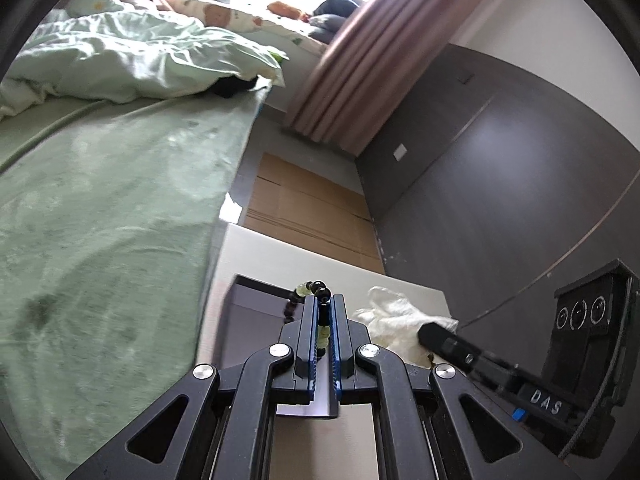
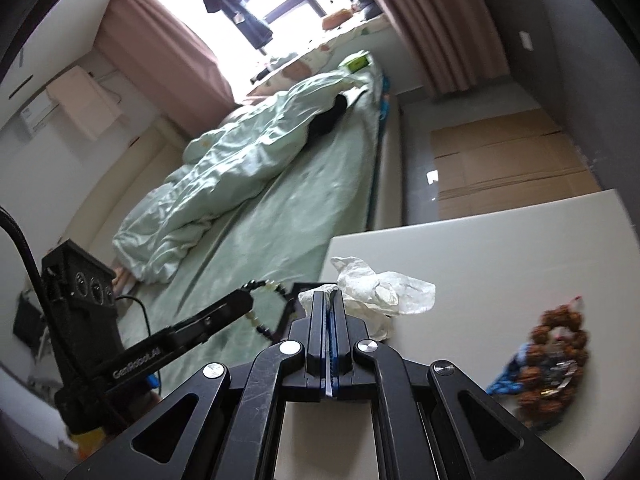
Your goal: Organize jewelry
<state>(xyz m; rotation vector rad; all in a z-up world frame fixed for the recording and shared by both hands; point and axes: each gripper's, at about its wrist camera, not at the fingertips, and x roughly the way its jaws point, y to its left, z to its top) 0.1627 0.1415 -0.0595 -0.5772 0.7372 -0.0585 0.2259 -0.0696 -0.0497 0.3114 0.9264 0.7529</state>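
My left gripper (image 1: 324,304) is shut on a bead bracelet (image 1: 310,290) of pale green and black beads, held above a dark open box (image 1: 256,296) on the white table (image 1: 304,256). The bracelet also shows in the right wrist view (image 2: 266,304), hanging from the left gripper's tip. My right gripper (image 2: 328,294) is shut on a crumpled clear plastic bag (image 2: 380,288), which also shows in the left wrist view (image 1: 396,316). A brown bead bracelet in a clear bag (image 2: 556,352) lies on the table at the right, with a blue cord (image 2: 504,384) beside it.
A bed with a green sheet (image 1: 100,208) and a rumpled duvet (image 1: 132,60) runs along the table's left. Flat cardboard (image 1: 308,204) lies on the floor beyond the table. A dark cabinet wall (image 1: 500,160) and pink curtains (image 1: 360,68) stand to the right.
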